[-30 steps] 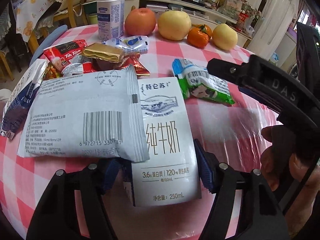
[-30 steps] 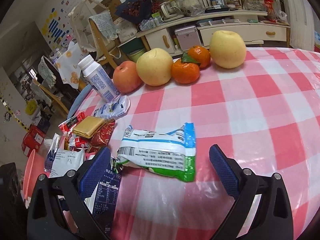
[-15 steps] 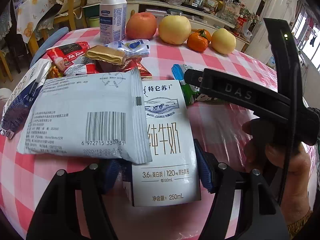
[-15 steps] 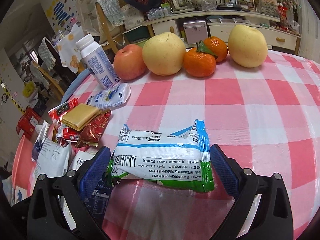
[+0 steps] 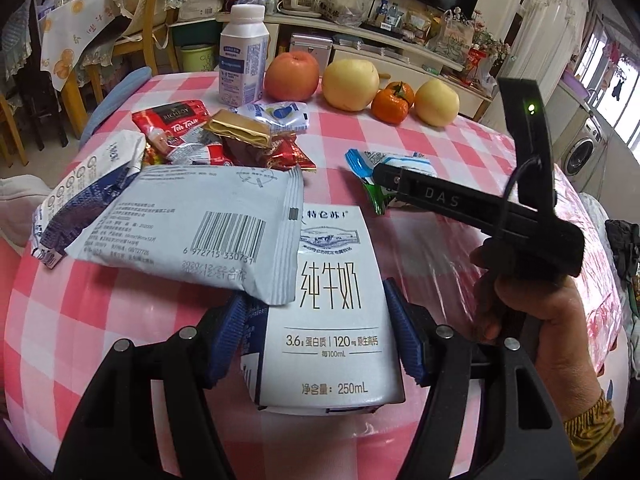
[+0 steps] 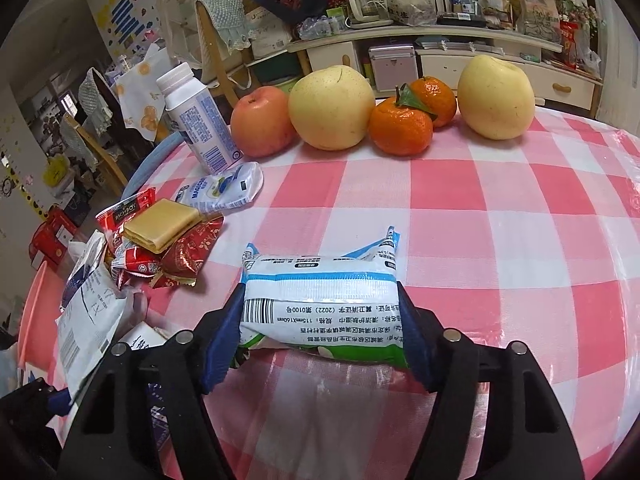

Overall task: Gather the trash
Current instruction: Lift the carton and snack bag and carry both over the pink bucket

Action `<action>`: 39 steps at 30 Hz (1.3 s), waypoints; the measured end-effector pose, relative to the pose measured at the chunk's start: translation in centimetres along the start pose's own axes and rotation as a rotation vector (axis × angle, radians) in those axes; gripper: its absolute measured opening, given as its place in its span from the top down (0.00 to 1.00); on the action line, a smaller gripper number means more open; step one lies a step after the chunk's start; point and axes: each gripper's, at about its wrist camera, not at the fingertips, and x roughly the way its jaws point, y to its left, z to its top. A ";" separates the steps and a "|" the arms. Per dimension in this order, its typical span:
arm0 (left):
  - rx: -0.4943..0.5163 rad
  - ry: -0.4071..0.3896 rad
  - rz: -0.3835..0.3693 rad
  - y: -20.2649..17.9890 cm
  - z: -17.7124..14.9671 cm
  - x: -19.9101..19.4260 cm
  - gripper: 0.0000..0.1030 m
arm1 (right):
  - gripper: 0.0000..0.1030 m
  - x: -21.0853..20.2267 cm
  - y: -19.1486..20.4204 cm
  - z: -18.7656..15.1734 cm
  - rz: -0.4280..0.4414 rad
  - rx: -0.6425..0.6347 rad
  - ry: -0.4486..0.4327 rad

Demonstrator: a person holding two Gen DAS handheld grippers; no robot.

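Two pieces of trash are now in my tongs, counting from the milk carton [image 5: 328, 312] outward. My left gripper [image 5: 316, 332] pinches that carton by its sides, with the grey wrapper [image 5: 192, 236] draped over its left edge; the hold looks as it did a second ago. To the carton's right, my right gripper [image 6: 320, 336] has just been closing, and its blue pads now press both ends of the blue-green packet [image 6: 320, 304], which a moment ago lay loose between wide jaws. Both pieces look ready to lift; the red wrappers [image 5: 188, 136] beyond the carton remain.
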 end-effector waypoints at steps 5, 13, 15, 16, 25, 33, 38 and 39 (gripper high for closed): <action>-0.007 -0.021 -0.034 0.4 -0.5 -1.4 0.35 | 0.35 -0.6 0.5 -0.4 -0.009 -0.008 -0.004; -0.018 -0.043 -0.106 1.8 -1.5 -3.0 0.35 | 0.35 -3.0 0.7 -0.9 -0.007 0.007 -0.051; -0.017 -0.047 -0.120 2.3 -1.6 -3.5 0.35 | 0.35 -3.9 0.4 -1.0 0.015 0.027 -0.070; -0.018 -0.050 -0.126 2.6 -1.7 -3.8 0.35 | 0.35 -4.3 0.2 -1.0 0.027 0.037 -0.079; -0.073 -0.104 -0.243 4.8 -1.4 -7.0 0.35 | 0.35 -8.0 0.5 -2.0 0.130 0.124 -0.129; -0.079 -0.165 -0.320 5.8 -0.9 -9.4 0.35 | 0.35 -9.3 3.0 -2.9 0.178 0.132 -0.131; -0.116 -0.204 -0.311 8.2 -0.7 -10.4 0.35 | 0.35 -9.8 5.6 -3.1 0.185 0.099 -0.132; -0.129 -0.212 -0.306 9.0 -0.6 -10.6 0.35 | 0.35 -9.8 6.1 -3.2 0.188 0.091 -0.132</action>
